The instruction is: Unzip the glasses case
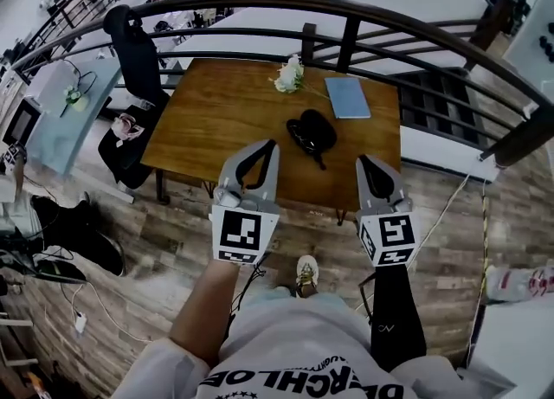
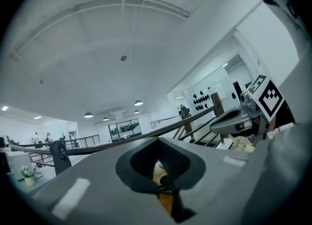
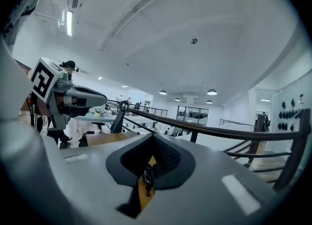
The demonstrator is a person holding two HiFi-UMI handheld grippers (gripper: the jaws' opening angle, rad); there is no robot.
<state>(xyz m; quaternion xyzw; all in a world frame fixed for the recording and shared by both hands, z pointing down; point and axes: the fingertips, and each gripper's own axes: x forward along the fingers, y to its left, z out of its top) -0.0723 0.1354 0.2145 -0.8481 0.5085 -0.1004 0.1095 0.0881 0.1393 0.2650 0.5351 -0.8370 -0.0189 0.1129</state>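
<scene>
Black oval glasses case (image 1: 312, 129) sits on the brown wooden bench (image 1: 216, 112), right of the bench's centre and towards its near edge. That puts it just above frame centre in head view. A thin black cord (image 1: 318, 157) trails off the case down-frame, towards the near bench edge.

Left gripper (image 1: 268, 144): fingers (image 1: 275, 174) closed tip to tip, nothing between them. Its own view shows only a sliver of bench through the slit.
Right gripper (image 1: 363, 161): same, pads together and empty.

Key relation: the case is up-frame of both tips and in the gap between them. In the picture it's a bit closer to the left tip than the right. Both grippers look to be held off the bench on the person's side, pointing roughly level, so I judge the case to be ahead of and below the fingers. Neither is touching it.

The case's long axis looks roughly left-right across the frame, though it's too small to pin down. I also can't tell whether the zip is shut or already run open, or find the puller.

Empty closed fingers clear of the case fit either a zip yet to be opened or one already opened with the hands off it. The frames don't settle which.

Pale blue notebook (image 1: 348, 97) and white flower bunch (image 1: 288, 75) sit further up-frame, clear of the case.
</scene>
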